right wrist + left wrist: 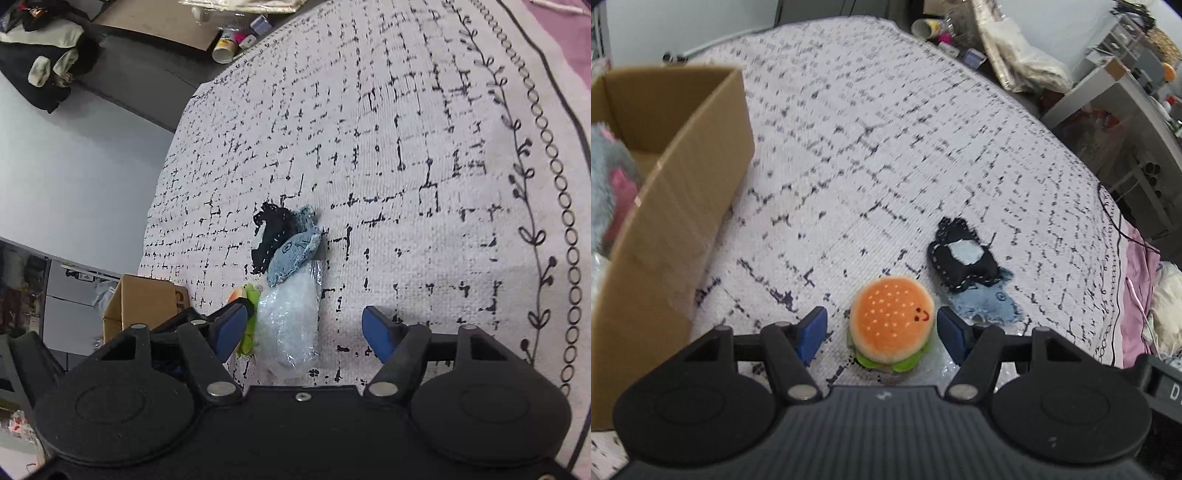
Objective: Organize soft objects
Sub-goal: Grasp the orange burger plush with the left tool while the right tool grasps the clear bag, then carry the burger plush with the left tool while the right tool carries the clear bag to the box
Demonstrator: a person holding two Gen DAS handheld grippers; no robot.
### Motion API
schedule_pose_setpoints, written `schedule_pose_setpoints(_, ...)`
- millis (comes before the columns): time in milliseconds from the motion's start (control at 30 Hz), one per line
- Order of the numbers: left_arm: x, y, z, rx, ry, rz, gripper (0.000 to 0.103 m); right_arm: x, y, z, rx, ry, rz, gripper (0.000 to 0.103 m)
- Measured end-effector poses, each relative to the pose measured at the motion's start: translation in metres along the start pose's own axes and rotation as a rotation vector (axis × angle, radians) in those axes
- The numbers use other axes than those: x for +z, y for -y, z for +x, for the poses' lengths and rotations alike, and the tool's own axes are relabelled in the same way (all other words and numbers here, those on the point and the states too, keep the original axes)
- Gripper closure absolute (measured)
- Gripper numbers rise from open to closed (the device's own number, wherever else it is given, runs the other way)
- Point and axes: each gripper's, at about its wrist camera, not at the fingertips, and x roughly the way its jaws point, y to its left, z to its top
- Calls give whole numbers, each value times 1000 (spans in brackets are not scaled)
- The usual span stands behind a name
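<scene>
Left gripper (pixel 881 334) is down over the burger plush (pixel 891 329), blue pads either side of it at nine and three o'clock; the right pad looks just at the bun, the left one stands clear, so the jaws are partly spread and not gripping. At one o'clock from the burger lies a black stitched plush (pixel 962 260), with a pale blue plush (pixel 988 304) just beside it. The cardboard box (pixel 670 206) stands at ten o'clock (something grey and pink fluffy inside). Right gripper (pixel 304 332) hovers over the patterned cloth (pixel 406 147), jaws moderately wide, a clear plastic packet (pixel 290 325) between them but untouched.
</scene>
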Motion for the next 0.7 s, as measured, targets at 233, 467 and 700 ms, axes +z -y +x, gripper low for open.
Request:
schedule_pose_setpoints(233, 3, -1, 9, 9, 4, -33, 43, 1, -1, 12, 8, -17, 11, 38)
schedule_pose_setpoints(467, 5, -4, 7, -45, -27, -72, 63, 1, -4, 17, 33, -26, 3, 60)
schedule_pose_setpoints(700, 4, -5, -14, -57, -12, -58, 64, -2, -5, 7, 53, -16, -13, 81)
